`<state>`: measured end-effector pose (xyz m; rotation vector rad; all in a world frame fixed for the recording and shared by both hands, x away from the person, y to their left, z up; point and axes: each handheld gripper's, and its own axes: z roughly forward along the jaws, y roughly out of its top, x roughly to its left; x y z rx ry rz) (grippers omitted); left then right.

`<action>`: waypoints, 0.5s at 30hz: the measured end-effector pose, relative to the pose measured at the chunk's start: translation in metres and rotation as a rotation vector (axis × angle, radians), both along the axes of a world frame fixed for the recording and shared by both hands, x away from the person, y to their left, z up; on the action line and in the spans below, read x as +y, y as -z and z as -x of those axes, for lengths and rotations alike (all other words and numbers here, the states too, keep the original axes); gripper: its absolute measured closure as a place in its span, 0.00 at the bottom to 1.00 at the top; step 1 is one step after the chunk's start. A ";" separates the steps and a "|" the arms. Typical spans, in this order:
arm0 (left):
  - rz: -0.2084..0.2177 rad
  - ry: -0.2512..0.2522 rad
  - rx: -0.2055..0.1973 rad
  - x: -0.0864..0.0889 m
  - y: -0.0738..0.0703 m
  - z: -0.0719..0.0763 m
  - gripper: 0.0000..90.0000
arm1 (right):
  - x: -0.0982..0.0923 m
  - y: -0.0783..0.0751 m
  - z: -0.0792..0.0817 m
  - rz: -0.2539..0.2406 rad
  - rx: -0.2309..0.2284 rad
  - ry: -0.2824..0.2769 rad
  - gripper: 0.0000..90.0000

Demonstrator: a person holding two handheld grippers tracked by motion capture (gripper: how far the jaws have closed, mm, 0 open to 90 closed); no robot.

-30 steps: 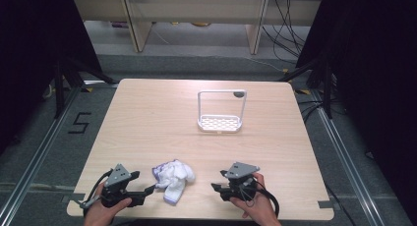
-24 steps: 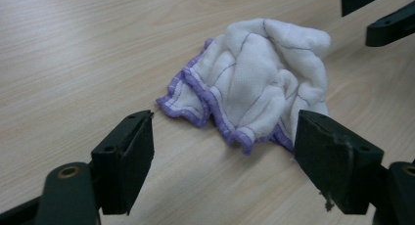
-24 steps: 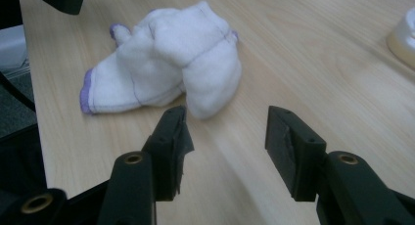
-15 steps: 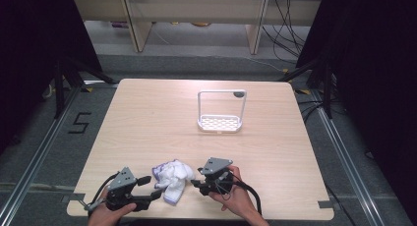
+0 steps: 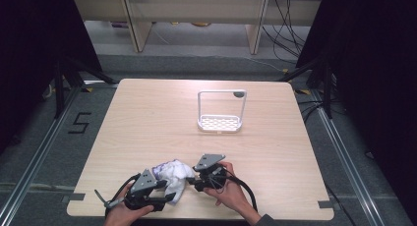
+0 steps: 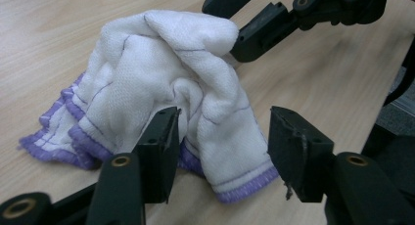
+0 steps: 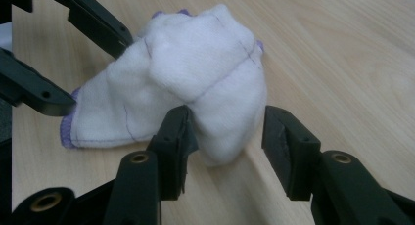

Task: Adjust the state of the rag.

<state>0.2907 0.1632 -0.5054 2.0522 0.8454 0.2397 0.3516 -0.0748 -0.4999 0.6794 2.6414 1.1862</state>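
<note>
High view, cloth [image 5: 173, 173] part hidden btwn left gripper [image 5: 160, 196], right gripper [image 5: 193, 181], both closing, ungripped.

A white wire rack [image 5: 220, 113] stands upright on the far half of the wooden counter [image 5: 147, 118]. A floor marking "5" [image 5: 78, 123] lies beside the counter.

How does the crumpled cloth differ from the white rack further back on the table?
The cloth is soft and bunched in a heap at the near edge between both grippers; the rack is rigid and stands upright near the table's middle, away from them. The cloth is white with purple hems; the rack is all white, with a perforated base and a tall open frame. Both rest on the wooden table.
</note>
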 end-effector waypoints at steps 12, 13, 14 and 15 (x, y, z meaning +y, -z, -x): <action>0.024 0.053 -0.083 0.007 -0.024 -0.002 0.91 | -0.017 -0.026 -0.003 -0.042 -0.057 -0.032 0.91; 0.035 0.062 -0.098 0.009 -0.033 -0.001 0.92 | -0.021 -0.031 -0.003 -0.055 -0.048 -0.041 0.91; 0.039 0.087 -0.120 0.010 -0.042 0.000 0.92 | -0.026 -0.038 -0.001 -0.082 -0.036 -0.057 0.91; 0.024 0.121 -0.147 0.011 -0.055 0.002 0.92 | -0.031 -0.045 0.002 -0.092 -0.030 -0.058 0.92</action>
